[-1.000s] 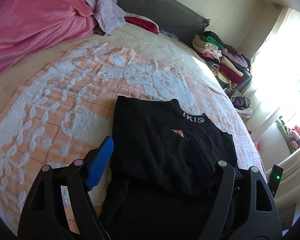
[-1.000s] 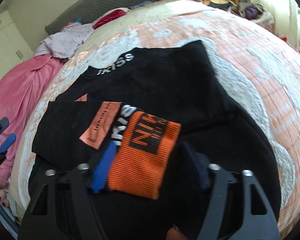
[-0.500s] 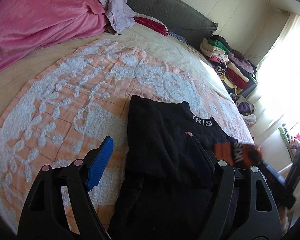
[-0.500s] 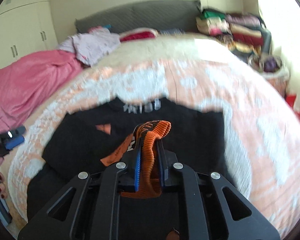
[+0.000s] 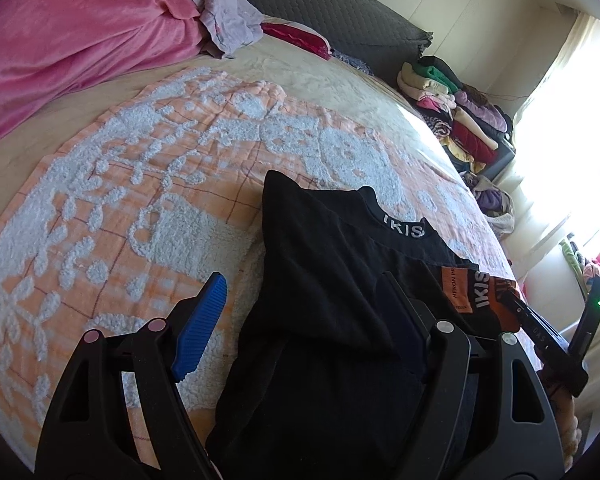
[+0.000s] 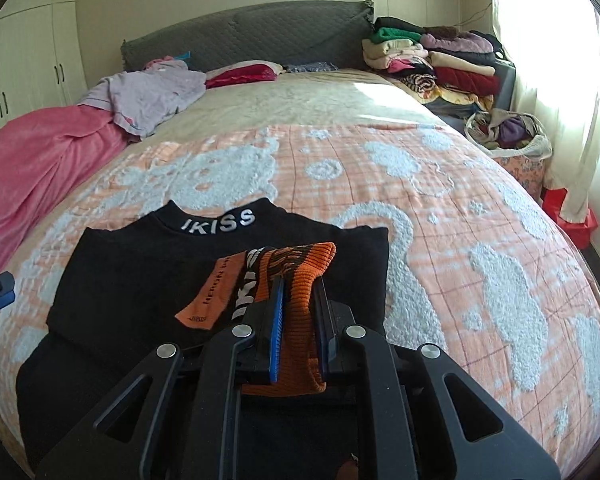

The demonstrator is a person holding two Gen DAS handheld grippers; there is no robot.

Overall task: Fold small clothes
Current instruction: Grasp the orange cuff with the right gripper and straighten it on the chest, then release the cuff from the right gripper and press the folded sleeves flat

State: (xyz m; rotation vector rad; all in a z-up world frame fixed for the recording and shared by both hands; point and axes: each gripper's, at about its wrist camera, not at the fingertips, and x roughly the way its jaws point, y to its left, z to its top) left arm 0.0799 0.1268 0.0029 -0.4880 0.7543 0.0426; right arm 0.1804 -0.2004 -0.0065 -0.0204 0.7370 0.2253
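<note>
Since a second ago right gripper (image 6: 299, 320) went from standing open around the orange cuff (image 6: 300, 292) to clamping it and lifting it off the black top (image 6: 140, 280); the view now tilts up to show the headboard (image 6: 260, 36). Log has its jaws opening a touch, but the blue pads still press the orange knit on both sides, so it grips the cuff. An orange label (image 6: 210, 296) and a black strip with white letters hang off the cuff's left side. Left gripper (image 5: 300, 308) barely shifted: jaws wide apart, nothing pinched, blue pad over the blanket (image 5: 140, 184), the other finger over the black top.

Black top lies folded at the near edge of the bed, on the orange-and-white blanket, collar with white lettering (image 6: 219, 221) pointing toward the headboard. In the left wrist view the raised cuff (image 5: 480, 292) shows at the top's right edge, with the right gripper's body beside it.

Farther up the bed: pink blanket (image 6: 32, 156) along the left edge, a lilac garment (image 6: 148, 92) on it, red pillow (image 6: 240, 74) near the headboard. Stack of folded clothes (image 6: 432, 60) by the far right corner, a bag of clothes (image 6: 508, 132) beside the right edge.
</note>
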